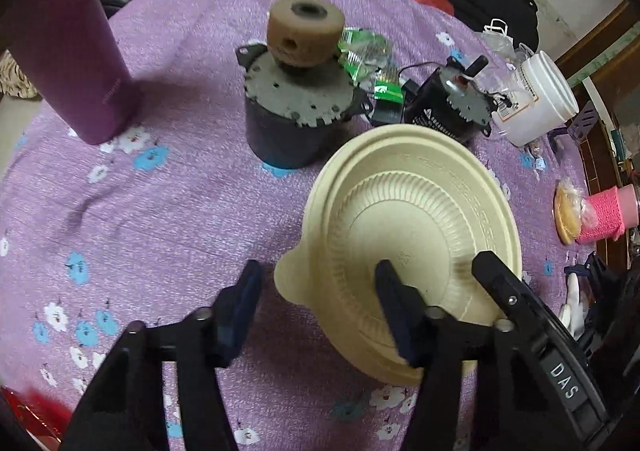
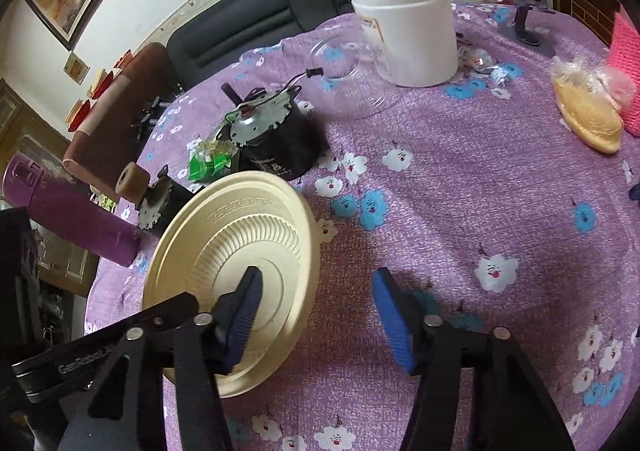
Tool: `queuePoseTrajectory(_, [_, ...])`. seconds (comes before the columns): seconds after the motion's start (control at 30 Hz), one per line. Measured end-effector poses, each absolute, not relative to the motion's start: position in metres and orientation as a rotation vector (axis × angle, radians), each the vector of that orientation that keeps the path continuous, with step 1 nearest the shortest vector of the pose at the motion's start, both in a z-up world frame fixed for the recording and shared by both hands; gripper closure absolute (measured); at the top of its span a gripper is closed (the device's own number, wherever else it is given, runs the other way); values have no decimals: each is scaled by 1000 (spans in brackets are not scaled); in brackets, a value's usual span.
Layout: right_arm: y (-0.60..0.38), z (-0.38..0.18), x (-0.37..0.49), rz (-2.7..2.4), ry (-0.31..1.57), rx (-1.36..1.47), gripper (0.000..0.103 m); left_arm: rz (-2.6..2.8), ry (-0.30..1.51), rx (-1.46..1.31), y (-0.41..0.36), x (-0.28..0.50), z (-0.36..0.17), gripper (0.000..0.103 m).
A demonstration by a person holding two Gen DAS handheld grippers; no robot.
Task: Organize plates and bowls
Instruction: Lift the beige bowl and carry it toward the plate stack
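Observation:
A cream plastic plate [image 1: 416,219] with a ribbed well and a small tab handle lies on the purple flowered tablecloth [image 1: 160,211]; it may be stacked on a second dish. It also shows in the right wrist view [image 2: 240,235]. My left gripper [image 1: 320,291] is open; its right finger [image 1: 394,299] reaches over the plate's well, its left finger beside the rim. My right gripper [image 2: 316,295] is open; its left finger [image 2: 244,307] lies over the plate, its right finger over bare cloth. Neither holds anything.
A dark motor with a tan foam roller [image 1: 300,91] stands behind the plate, a second black motor [image 1: 444,103] and green wrappers [image 1: 368,59] beside it. A purple bottle [image 1: 68,51] stands left. A white jar [image 2: 404,23], bagged yellow dish [image 2: 588,115] and pink knit cup [image 1: 612,211] lie right.

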State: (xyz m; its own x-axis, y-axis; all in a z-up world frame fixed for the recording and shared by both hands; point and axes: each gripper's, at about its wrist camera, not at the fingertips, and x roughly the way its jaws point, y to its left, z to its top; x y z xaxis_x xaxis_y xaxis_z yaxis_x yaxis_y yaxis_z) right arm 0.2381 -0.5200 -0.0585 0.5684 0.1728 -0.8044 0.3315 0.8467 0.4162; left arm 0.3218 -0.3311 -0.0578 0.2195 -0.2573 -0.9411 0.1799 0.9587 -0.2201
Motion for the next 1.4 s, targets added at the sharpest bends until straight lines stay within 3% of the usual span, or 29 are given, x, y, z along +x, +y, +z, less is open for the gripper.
queuePoseTrajectory(0.1, [-514,-60,240,-76,985,579,70,-315,1329,-65,-332,318,-62,69])
queuePoseTrajectory(0.23, [-510,-57,235,-56,977,586,81,-332,1319,-55,-333,309,-57,72])
queuePoseTrajectory(1.4, [-419,18,15,68,805,503,81,-364,988,-64,-250,72,28,72])
